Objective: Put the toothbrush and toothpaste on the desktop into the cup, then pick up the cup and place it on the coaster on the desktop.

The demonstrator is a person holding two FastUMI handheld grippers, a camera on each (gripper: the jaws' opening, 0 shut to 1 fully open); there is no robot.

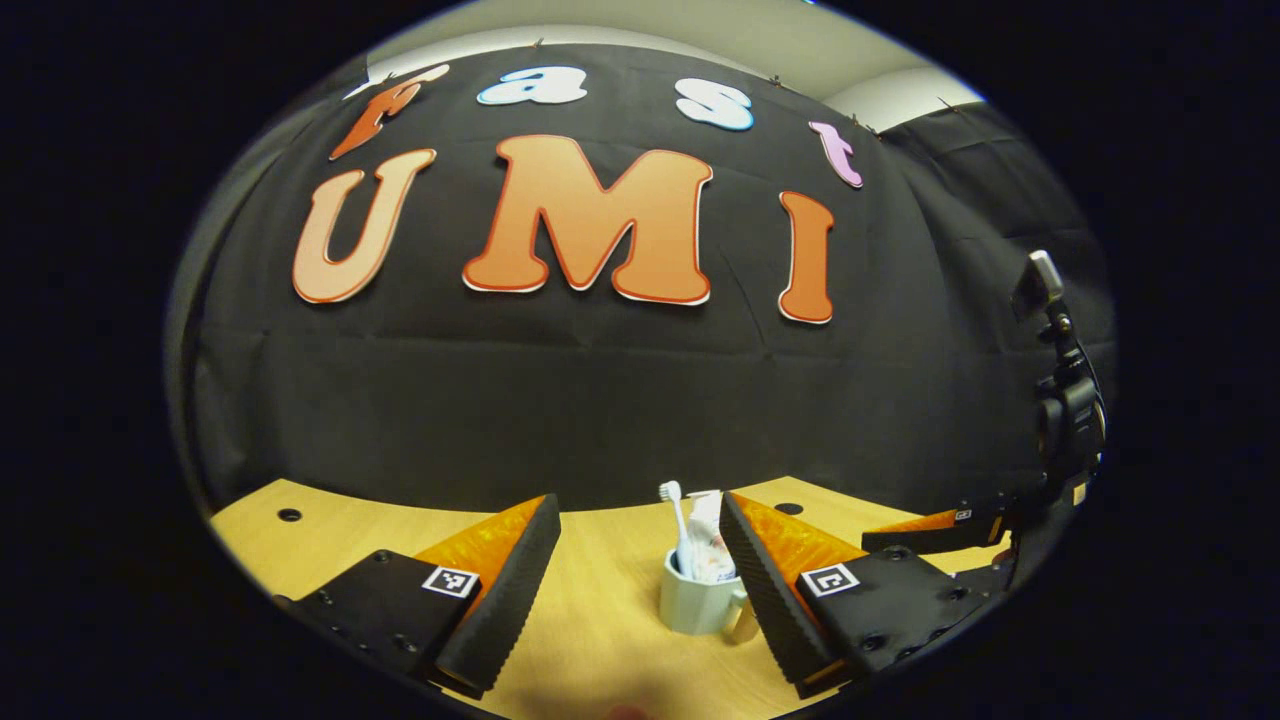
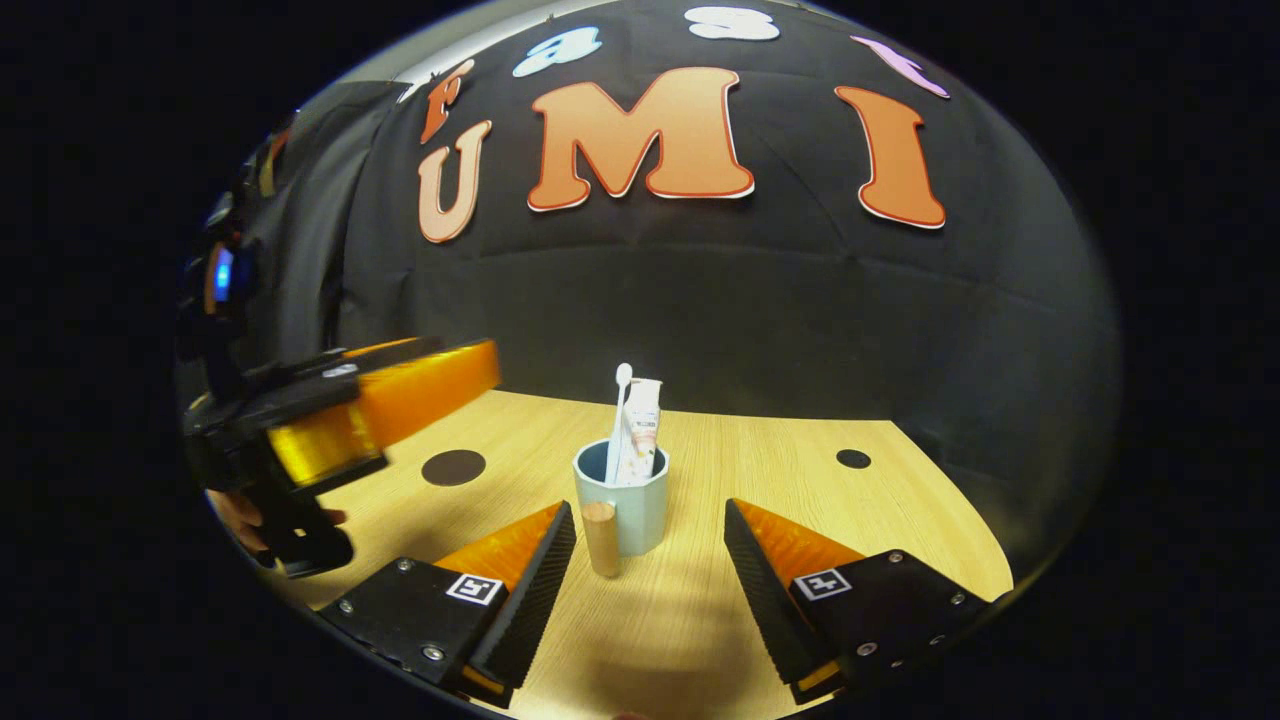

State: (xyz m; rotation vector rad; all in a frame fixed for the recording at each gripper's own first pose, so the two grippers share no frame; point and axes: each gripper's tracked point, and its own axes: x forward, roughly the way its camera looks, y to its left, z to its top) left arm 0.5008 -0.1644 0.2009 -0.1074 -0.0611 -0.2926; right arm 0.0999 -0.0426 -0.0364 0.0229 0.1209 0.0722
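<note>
A pale cup (image 2: 632, 515) with a wooden handle (image 2: 600, 538) stands upright on the wooden desktop (image 2: 700, 620). A white toothbrush (image 2: 621, 400) and a toothpaste tube (image 2: 640, 430) stand inside it. My right gripper (image 2: 649, 507) is open, and the cup sits just beyond its fingertips, touching neither. In the left gripper view the cup (image 1: 695, 600) holds the toothbrush (image 1: 674, 510) and toothpaste (image 1: 707, 545), close beside one finger of my open left gripper (image 1: 638, 505). A dark round coaster (image 2: 453, 467) lies on the desktop left of the cup.
The left gripper (image 2: 400, 415) and the hand holding it (image 2: 245, 520) hover over the desk's left side, near the coaster. The right gripper (image 1: 950, 555) shows at the far right of the left gripper view. Small dark holes (image 2: 853, 458) dot the desktop.
</note>
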